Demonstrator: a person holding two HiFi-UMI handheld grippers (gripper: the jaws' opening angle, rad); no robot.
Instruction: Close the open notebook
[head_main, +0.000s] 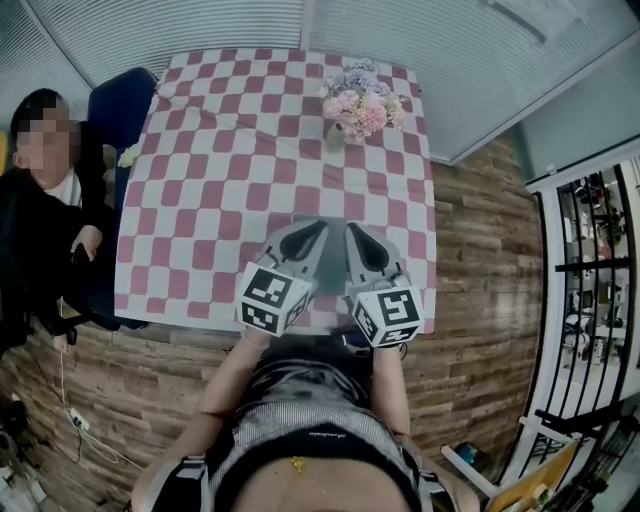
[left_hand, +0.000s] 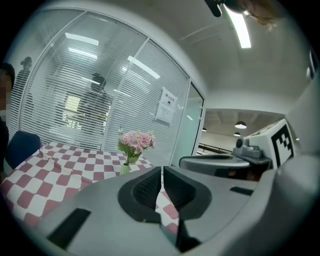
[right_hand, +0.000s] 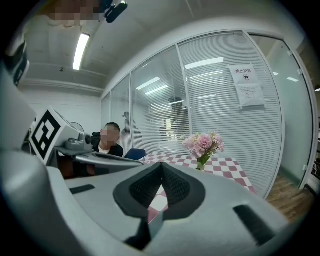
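Notebook (head_main: 334, 222) mostly hidden beneath left tool (head_main: 318, 231) and right tool (head_main: 351, 231), both near-level, jaws together, empty.

The person holds both tools out in front, side by side and close together. The left gripper (head_main: 320, 226) has its two jaws pressed shut, with nothing between them. The right gripper (head_main: 350, 228) is the same: jaws together, nothing held. Both point forward and away from the body, and their tips lean in a little toward each other. Each one has a marker cube at the back (left cube (head_main: 272, 297), right cube (head_main: 388, 312)). The left arm (head_main: 225, 385) and right arm (head_main: 392, 385) are bare and reach forward.
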